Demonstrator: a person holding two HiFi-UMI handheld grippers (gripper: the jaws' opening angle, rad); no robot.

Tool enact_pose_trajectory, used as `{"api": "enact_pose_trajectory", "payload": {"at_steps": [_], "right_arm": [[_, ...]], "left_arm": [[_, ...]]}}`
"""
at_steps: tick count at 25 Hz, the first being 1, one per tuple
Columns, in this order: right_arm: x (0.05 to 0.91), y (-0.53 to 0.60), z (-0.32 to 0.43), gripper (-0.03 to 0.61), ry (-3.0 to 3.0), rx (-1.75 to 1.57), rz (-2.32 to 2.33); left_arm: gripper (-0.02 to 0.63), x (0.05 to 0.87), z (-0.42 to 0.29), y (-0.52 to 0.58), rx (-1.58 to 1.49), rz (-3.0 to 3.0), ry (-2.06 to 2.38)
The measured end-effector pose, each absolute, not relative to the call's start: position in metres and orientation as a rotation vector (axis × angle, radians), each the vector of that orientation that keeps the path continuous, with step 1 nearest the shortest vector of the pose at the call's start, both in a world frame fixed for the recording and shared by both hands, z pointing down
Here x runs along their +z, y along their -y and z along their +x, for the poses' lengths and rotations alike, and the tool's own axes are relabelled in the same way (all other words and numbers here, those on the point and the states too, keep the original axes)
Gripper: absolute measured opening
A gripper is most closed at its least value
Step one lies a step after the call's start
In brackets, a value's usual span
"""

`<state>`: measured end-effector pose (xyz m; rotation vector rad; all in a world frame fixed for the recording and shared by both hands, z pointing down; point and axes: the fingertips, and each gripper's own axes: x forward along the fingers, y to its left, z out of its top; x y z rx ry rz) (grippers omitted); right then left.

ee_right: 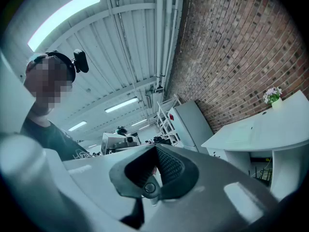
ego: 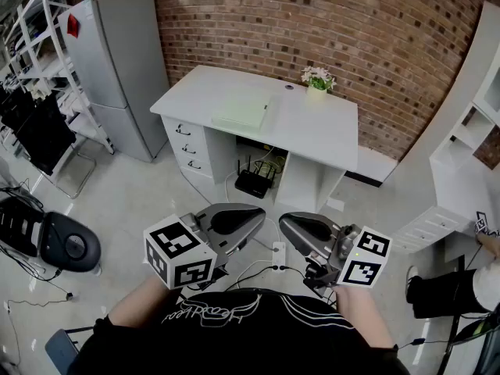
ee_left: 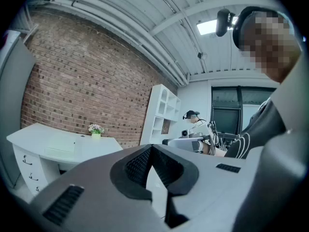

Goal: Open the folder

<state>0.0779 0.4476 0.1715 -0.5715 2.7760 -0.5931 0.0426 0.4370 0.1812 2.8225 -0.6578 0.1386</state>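
White desk [ego: 312,131] by the brick wall [ego: 312,22] stands well ahead of your tongs with the pale green folder [ego: 244,109] lying shut on it, and your left tongs [ego: 262,219] and right tongs [ego: 283,225] are pinched shut on nothing, so I think the job is not started yet.

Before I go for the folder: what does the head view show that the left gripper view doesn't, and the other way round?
Head view only: the left gripper and right gripper side by side, well short of the desk, and the router beneath it. Left gripper view only: its own jaws closed with nothing between them, the ceiling lamp, and a second person in the background. Both: the desk, the folder lying flat on it, the flower pot and the brick wall.
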Motion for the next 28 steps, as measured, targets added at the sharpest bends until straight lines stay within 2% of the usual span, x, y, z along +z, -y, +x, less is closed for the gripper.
{"api": "enact_pose_trajectory", "payload": {"at_steps": [11, 28], "right_arm": [[0.192, -0.453, 0.110, -0.006, -2.786, -0.598, -0.536], [0.251, -0.404, 0.109, -0.006, -2.784, -0.767, -0.578]], "left_arm": [[-0.003, 0.196, 0.078, -0.446, 0.164, 2.827, 0.746], [-0.003, 0.253, 0.064, -0.390, 0.391, 2.813, 0.899]]}}
